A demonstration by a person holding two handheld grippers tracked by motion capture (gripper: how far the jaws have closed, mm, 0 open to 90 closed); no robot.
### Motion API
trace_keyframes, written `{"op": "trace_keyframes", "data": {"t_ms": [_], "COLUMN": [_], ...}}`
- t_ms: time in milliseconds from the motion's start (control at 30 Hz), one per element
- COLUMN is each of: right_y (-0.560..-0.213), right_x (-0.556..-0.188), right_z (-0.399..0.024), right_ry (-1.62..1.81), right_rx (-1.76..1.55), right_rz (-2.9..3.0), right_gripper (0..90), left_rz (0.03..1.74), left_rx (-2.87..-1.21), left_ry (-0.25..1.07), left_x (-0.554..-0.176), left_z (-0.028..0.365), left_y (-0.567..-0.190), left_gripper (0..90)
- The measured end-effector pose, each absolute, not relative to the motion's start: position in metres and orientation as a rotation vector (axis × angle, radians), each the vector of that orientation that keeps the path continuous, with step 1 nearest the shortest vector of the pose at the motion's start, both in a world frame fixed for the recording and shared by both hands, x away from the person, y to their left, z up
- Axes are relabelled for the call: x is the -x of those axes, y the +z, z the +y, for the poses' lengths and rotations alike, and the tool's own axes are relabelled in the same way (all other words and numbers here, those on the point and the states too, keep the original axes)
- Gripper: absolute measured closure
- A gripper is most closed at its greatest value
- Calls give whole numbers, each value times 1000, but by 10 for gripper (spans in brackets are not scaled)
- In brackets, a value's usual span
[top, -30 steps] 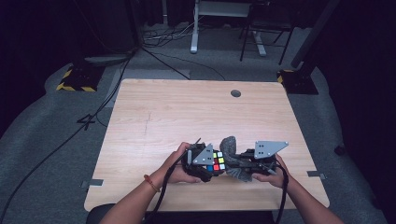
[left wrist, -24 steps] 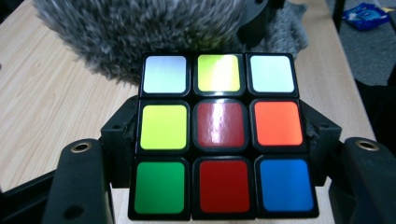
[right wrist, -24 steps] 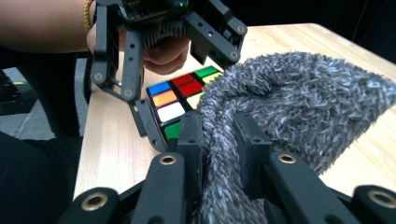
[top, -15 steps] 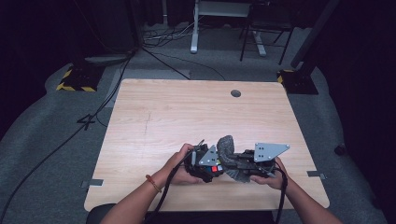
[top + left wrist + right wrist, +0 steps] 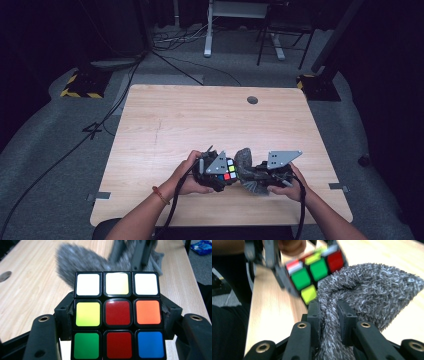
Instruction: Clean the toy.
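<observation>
While you are clamping the puzzle cube point(image 5: 117, 315) between the jaws of your left gripper point(image 5: 216, 172), it is hanging just above the near part of the wooden table point(image 5: 200, 120), a little right of the middle. Its pads are pressing on the cube's two side faces, so that grip is clenched on the cube. In the left gripper view the face turned toward the camera is showing a white and pale-yellow top row, a yellow, red and orange middle row, and a green, red and blue bottom row.

Your right gripper point(image 5: 272, 175) is pinching a bunched grey fluffy cloth point(image 5: 367, 290) tightly between its jaws, and the loose end is fanning out toward the cube. In the right gripper view the cloth is touching the cube's lower corner, beside the green and yellow tiles. I am judging that you are wiping the cube with the cloth and that the wipe is under way rather than finished: the cloth is meeting one corner, and the faces turned away from it are looking untouched for now, so you are probably needing to turn the cube and rub the remaining sides.

Both hands are working near the table's front edge, so you are having little room toward yourself. The tabletop beyond the grippers is lying bare up to the round cable hole point(image 5: 252, 100), and open surface is lying to your left as well.
</observation>
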State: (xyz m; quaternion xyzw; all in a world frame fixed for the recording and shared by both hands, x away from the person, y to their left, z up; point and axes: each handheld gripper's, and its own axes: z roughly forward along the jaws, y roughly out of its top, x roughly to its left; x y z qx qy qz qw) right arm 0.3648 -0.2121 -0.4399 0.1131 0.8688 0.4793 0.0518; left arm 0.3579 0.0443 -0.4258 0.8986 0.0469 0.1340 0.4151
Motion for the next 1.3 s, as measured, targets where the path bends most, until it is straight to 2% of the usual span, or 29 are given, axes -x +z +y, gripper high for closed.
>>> {"op": "trace_keyframes", "data": {"t_ms": [600,733,1033,1300], "right_y": [-409,-408,-425,-422], "right_x": [-347,-345,-365,-356], "right_z": [-201,-198,-222,-208], "right_ry": [1622,1592,1514,1572], "right_rx": [-195,-199,-360,-271], "right_rz": [2546,2539,2583,2578], "right_gripper": [751,752,752,752], "left_rz": [87,63,117,94], "left_rx": [-2331,-2361,-2285,-2339], "left_ry": [330,325,300,310], "left_x": [-355,-353,-359,-357], "left_z": [22,13,30,22], "left_y": [-440,-446,-436,-443], "left_gripper": [331,333,333,332]}}
